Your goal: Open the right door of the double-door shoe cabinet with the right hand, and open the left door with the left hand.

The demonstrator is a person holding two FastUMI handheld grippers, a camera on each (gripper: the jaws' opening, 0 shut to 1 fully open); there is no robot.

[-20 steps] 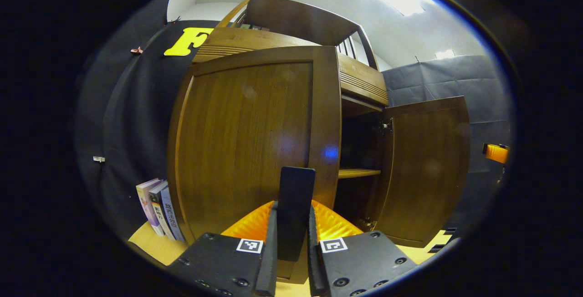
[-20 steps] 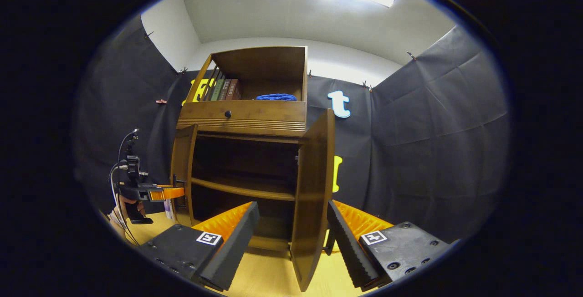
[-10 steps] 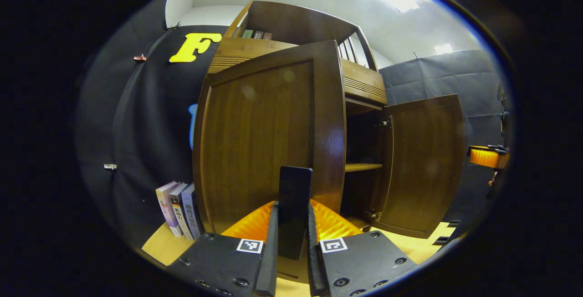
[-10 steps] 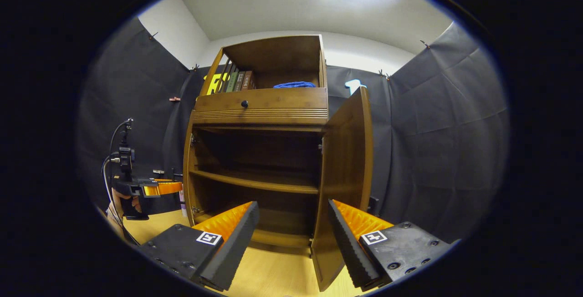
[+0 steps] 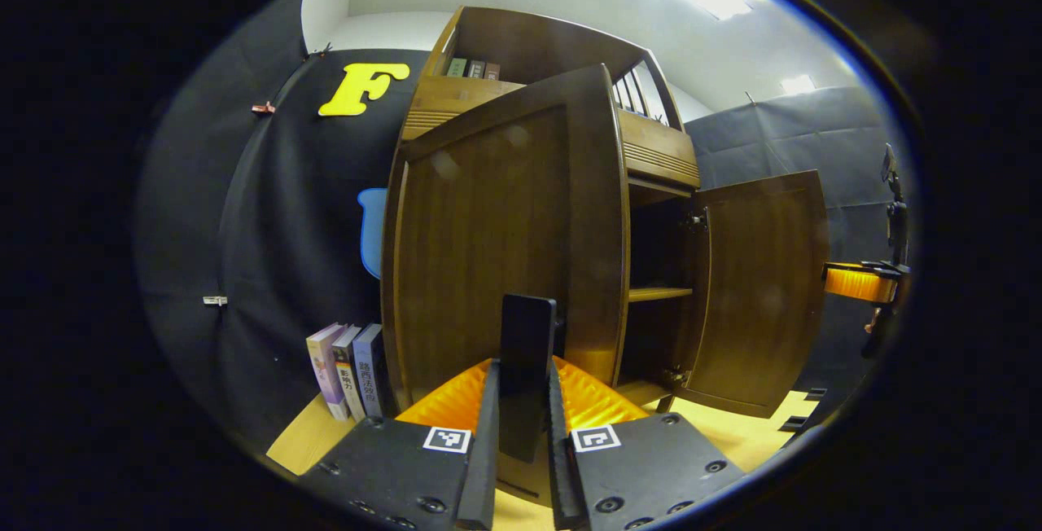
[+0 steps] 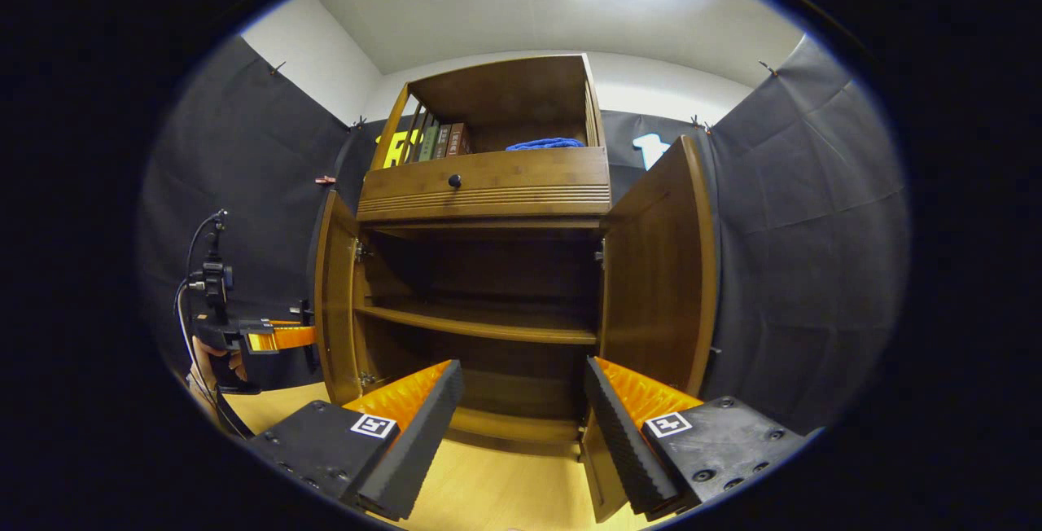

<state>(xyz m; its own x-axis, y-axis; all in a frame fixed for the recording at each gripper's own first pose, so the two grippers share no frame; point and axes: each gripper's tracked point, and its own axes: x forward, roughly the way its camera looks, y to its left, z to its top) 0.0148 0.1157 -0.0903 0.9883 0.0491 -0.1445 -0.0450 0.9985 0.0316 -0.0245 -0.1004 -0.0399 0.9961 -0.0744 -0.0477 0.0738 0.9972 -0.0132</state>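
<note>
The brown wooden shoe cabinet [image 6: 488, 189] stands with both doors swung out. In the left gripper view, my left gripper [image 5: 523, 368] is shut on the dark flat handle [image 5: 527, 327] at the free edge of the left door [image 5: 488, 246]. The right door [image 5: 761, 295] hangs open beyond it. In the right gripper view, my right gripper [image 6: 521, 368] is open and holds nothing, facing the cabinet's dark inside. The right door [image 6: 659, 270] stands just right of its fingers. The left gripper [image 6: 277, 338], in a hand, sits at the left door's [image 6: 334, 295] edge.
Three books [image 5: 346, 368] stand on the wooden floor [image 6: 488, 490] left of the cabinet. An inner shelf [image 6: 480, 323] crosses the inside. Above are a drawer with a knob [image 6: 454, 181], upright books [image 6: 440, 140] and a blue cloth [image 6: 544, 143].
The left door has swung further open with my left gripper on its handle. The right door, earlier between my right gripper's open fingers, now stands wide open to their right.
</note>
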